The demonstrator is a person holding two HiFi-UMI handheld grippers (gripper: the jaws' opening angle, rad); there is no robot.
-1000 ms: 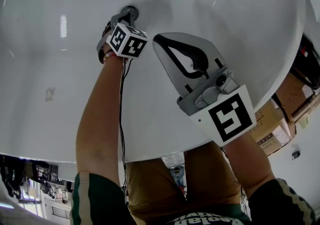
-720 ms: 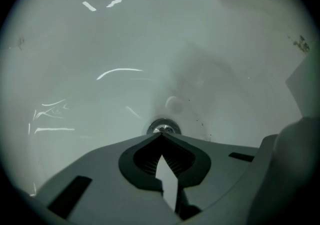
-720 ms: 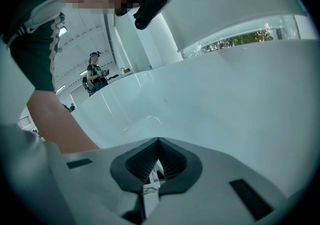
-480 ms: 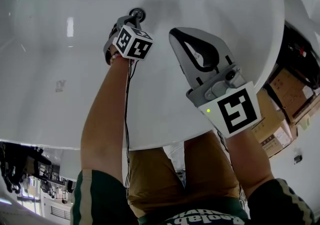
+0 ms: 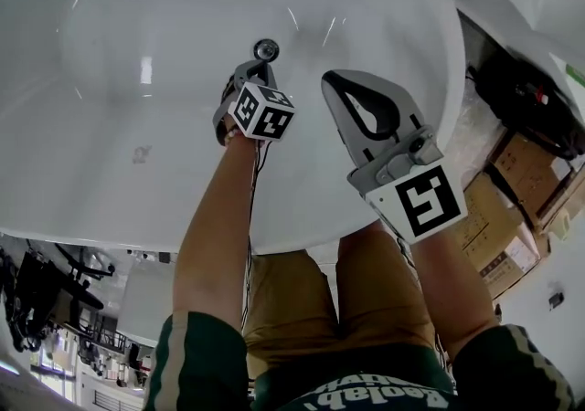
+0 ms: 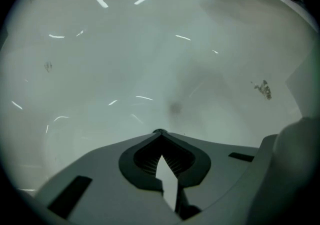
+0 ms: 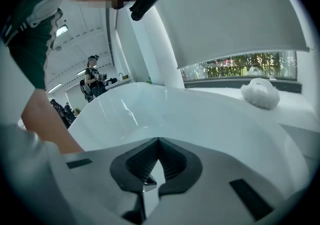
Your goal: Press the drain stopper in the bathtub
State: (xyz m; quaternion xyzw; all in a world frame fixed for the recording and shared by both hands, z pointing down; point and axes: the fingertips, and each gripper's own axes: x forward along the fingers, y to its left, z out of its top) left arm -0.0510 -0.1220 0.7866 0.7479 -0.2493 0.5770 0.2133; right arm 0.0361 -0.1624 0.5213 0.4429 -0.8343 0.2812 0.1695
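Note:
The round metal drain stopper [image 5: 266,48] sits in the floor of the white bathtub [image 5: 110,53] in the head view. My left gripper [image 5: 246,68] is shut and empty, its tips a short way below the stopper and apart from it. In the left gripper view the shut left gripper [image 6: 159,132] points at bare white tub floor; I cannot tell whether the small dark bump at its tip is the stopper. My right gripper [image 5: 332,80] hangs shut and empty over the tub's right side. The right gripper view shows that gripper [image 7: 158,139] aimed across the tub rim.
Cardboard boxes [image 5: 523,176] and a black bag [image 5: 521,89] lie on the floor right of the tub. A small scuff [image 5: 140,155] marks the tub floor at left. Beyond the tub in the right gripper view stand a person [image 7: 94,76] and a white lump [image 7: 260,93].
My left gripper has drawn back from the drain stopper, which it touched a second ago; a gap now shows. Both grippers sit lower in the head view, still shut.

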